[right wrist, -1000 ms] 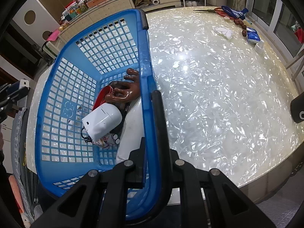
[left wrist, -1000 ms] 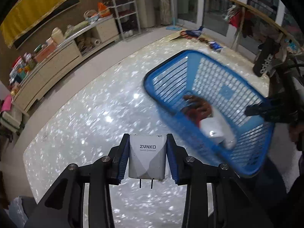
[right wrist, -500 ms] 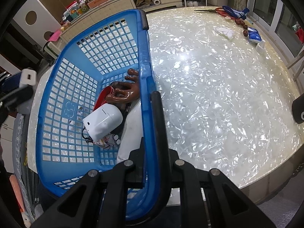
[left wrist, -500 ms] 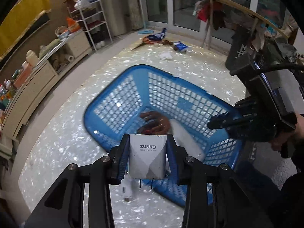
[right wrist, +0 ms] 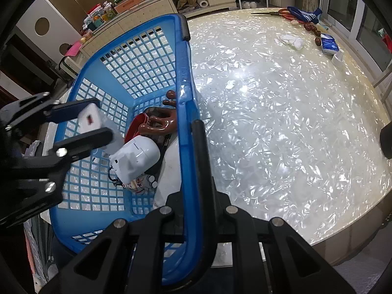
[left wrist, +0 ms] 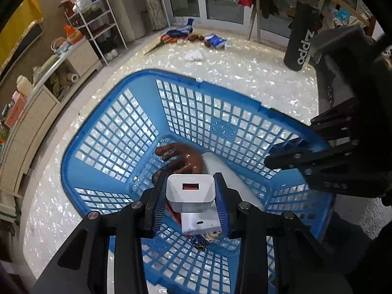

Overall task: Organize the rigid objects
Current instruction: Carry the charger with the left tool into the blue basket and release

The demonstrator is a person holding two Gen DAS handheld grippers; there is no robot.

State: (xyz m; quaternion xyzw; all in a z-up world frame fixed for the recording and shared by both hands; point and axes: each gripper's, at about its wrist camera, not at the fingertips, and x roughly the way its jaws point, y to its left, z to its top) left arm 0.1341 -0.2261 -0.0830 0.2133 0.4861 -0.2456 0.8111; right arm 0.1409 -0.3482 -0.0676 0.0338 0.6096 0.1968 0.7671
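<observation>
- Left gripper (left wrist: 190,197) clamped on white charger (left wrist: 190,192), held above the inside of blue basket (left wrist: 137,127), red port facing the camera
- Right gripper (right wrist: 193,169) closed on the basket's rim
- In the basket: brown antler piece (right wrist: 160,122), white rounded case (right wrist: 136,158)
- Basket resting on pearly tabletop (right wrist: 281,112)

Blue basket (right wrist: 137,56) on pearly table (right wrist: 281,122)

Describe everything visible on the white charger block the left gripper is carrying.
The white plastic charger block is a glossy rounded cuboid with a red-orange USB port on its end face. The left gripper clamps it on two sides with its blue ridged pads. It hangs above the blue plastic lattice basket, port end facing the left wrist camera, touching only the pads.
</observation>
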